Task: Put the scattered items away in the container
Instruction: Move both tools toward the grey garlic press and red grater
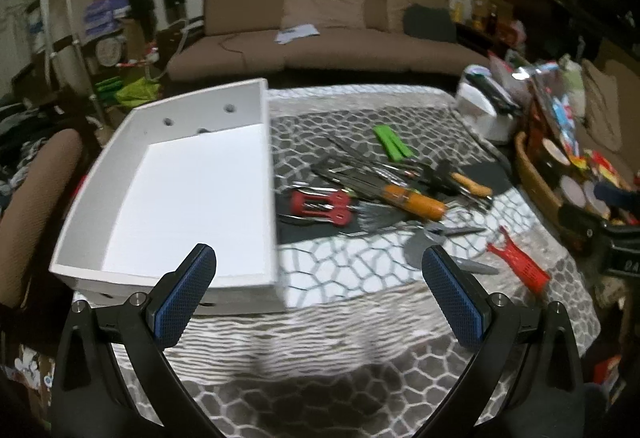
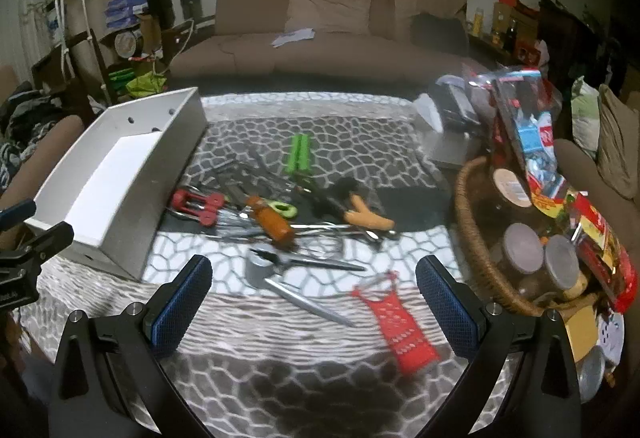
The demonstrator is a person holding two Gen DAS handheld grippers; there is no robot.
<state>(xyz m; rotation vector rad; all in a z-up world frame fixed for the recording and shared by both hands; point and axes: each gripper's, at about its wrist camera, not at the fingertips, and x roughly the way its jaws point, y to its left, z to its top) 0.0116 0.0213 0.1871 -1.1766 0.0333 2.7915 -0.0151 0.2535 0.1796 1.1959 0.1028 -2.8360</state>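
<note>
A white open box [image 1: 192,190] stands on the patterned cloth at the left; it also shows in the right wrist view [image 2: 132,166], with nothing in it. Scattered utensils lie to its right: a red tool [image 1: 320,204], an orange-handled tool [image 1: 414,204], a green tool [image 1: 392,142], a red grater [image 2: 396,322] and a metal garlic press [image 2: 280,270]. My left gripper [image 1: 318,278] is open and empty, near the box's front right corner. My right gripper [image 2: 312,286] is open and empty, above the garlic press and grater.
A wicker basket [image 2: 476,238] full of jars and packets stands at the table's right edge. A white appliance [image 1: 488,110] sits at the back right. A brown sofa [image 1: 320,18] is behind the table, a chair [image 1: 36,206] at the left.
</note>
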